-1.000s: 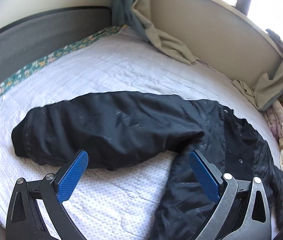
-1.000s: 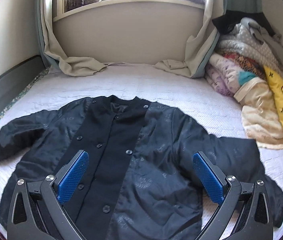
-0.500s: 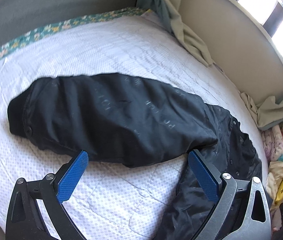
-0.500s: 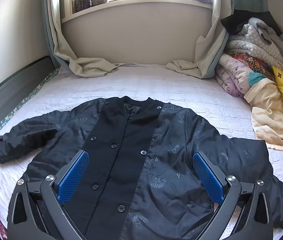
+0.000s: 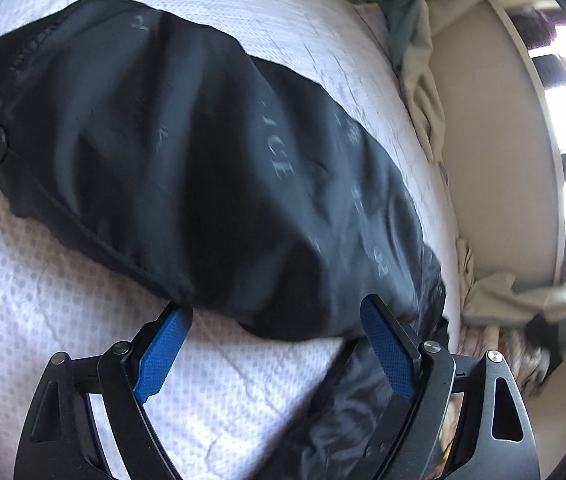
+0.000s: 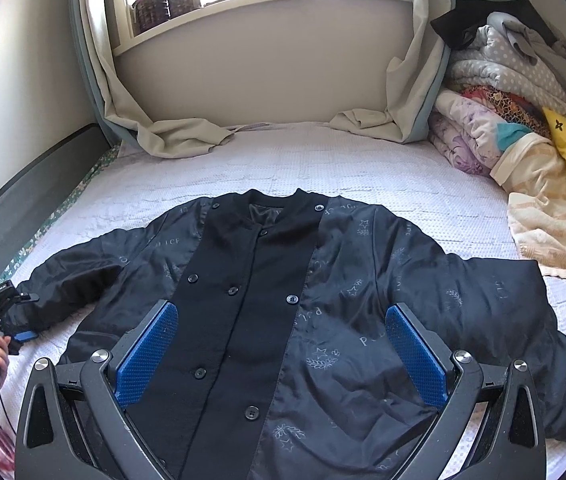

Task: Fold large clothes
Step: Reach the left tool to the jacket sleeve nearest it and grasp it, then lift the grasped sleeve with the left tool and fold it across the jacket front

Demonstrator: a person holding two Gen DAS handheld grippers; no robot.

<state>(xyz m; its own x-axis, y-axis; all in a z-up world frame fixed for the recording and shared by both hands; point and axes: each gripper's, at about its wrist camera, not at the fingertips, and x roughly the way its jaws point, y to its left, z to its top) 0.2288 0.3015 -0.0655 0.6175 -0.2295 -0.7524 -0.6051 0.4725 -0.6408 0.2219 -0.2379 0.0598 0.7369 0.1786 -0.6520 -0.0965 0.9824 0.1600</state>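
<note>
The jacket (image 6: 303,320) is lying unfolded on the bed (image 6: 323,160); the left tool (image 5: 271,316), jaws apart and just narrowing, is nearing its sleeve (image 5: 163,140); the right tool (image 6: 283,352) is gaping empty.

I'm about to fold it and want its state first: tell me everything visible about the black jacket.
The black jacket lies flat, front up, on the white bedspread, collar toward the window, both sleeves spread sideways. It looks like shiny padded fabric with faint printed letters, stars and sprigs; a matte buttoned placket runs down the middle. The left claw, open but just closing, straddles the edge of one sleeve.
</note>
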